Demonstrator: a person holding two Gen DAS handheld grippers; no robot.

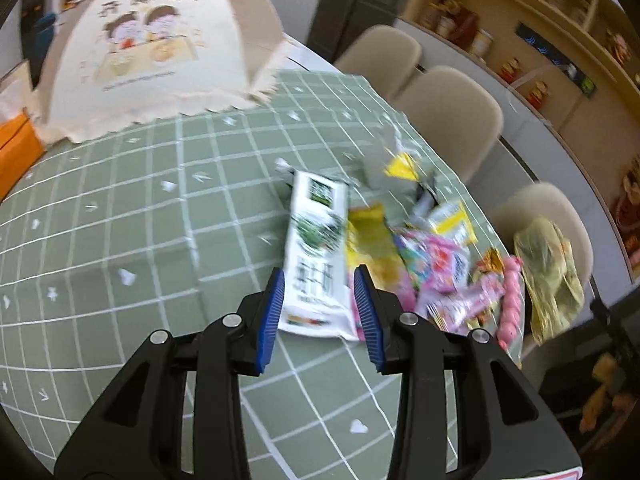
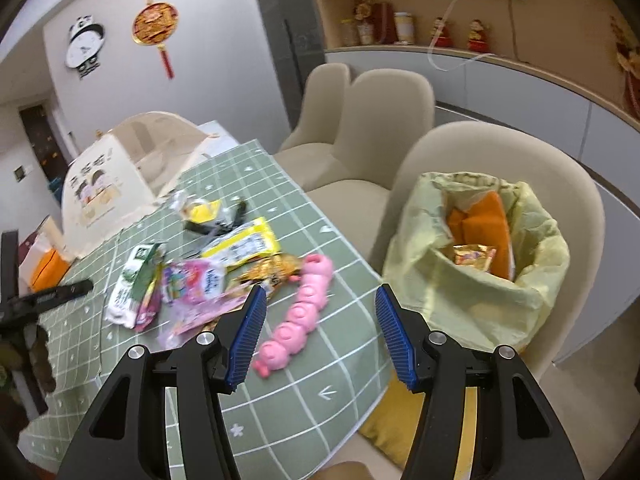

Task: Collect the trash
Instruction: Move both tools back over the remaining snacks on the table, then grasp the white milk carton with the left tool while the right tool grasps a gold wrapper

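Note:
A white and green carton (image 1: 316,240) lies on the green checked tablecloth (image 1: 140,240), just beyond my left gripper (image 1: 319,272). That gripper's blue pads stand apart on either side of the carton's near end without pressing it. Beside it lie pink wrappers (image 1: 432,264), a yellow wrapper (image 2: 244,246) and a pink caterpillar toy (image 2: 300,316). My right gripper (image 2: 321,291) hangs wide open above the table's edge with nothing in it. A yellow-green trash bag (image 2: 472,304) on a chair holds orange pieces and a snack wrapper. In the right wrist view the left gripper (image 2: 60,294) is at the far left.
A beige mesh food cover (image 1: 160,52) with a cartoon print stands at the far end of the table. An orange box (image 1: 16,152) sits by it. Three beige chairs (image 2: 384,120) line the right side. More wrappers (image 2: 204,212) lie farther back.

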